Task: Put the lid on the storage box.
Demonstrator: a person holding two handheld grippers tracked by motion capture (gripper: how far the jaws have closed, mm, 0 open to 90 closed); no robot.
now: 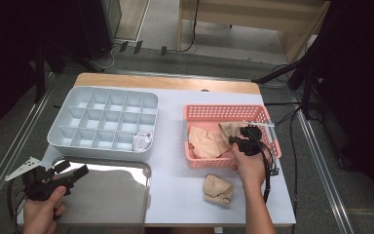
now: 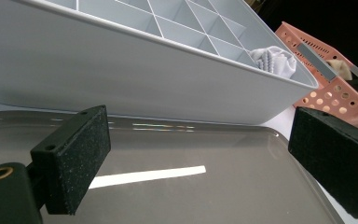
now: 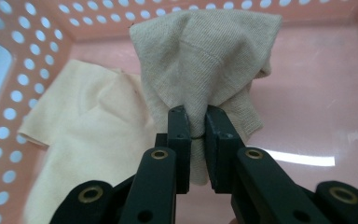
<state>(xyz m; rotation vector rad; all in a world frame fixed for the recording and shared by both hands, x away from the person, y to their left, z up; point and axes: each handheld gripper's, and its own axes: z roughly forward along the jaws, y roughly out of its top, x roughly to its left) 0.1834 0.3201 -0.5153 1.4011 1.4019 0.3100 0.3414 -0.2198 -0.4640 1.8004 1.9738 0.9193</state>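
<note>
Nearest the lens in the right gripper view: right gripper (image 3: 196, 122), pressed together on a fold of a tan sock (image 3: 205, 60), cloth bunched between the pads and hanging as a loose hood past them. Inside the pink basket (image 3: 37, 46), beside a paler cream cloth (image 3: 84, 154) lying flat on the basket floor to the left. In the high view, same right gripper (image 1: 246, 139) over the basket's near right part, hand reaching in from the near edge of the worktop (image 1: 175, 161). 1 more folded sock (image 1: 217, 189) on the worktop just outside the basket's near wall. Left gripper (image 1: 73, 173) far off at the near left, spread wide with nothing between the pads, low over a metal tray (image 1: 126, 195). Behind the tray, a grey divided organizer (image 1: 102, 122) with 1 white sock (image 1: 142, 140) in its near right cell, other cells bare. Key relation, as a judgement: organizer well to the left of the pinched sock, across a bare strip of worktop, so a lift clear of the basket wall and then a leftward carry toward a free cell next to the white sock. Right hand the one holding and nearer to the basket; left hand nearer to the organizer. Pinched sock dangling with no clear long axis, likely to need tucking into a cell.
</note>
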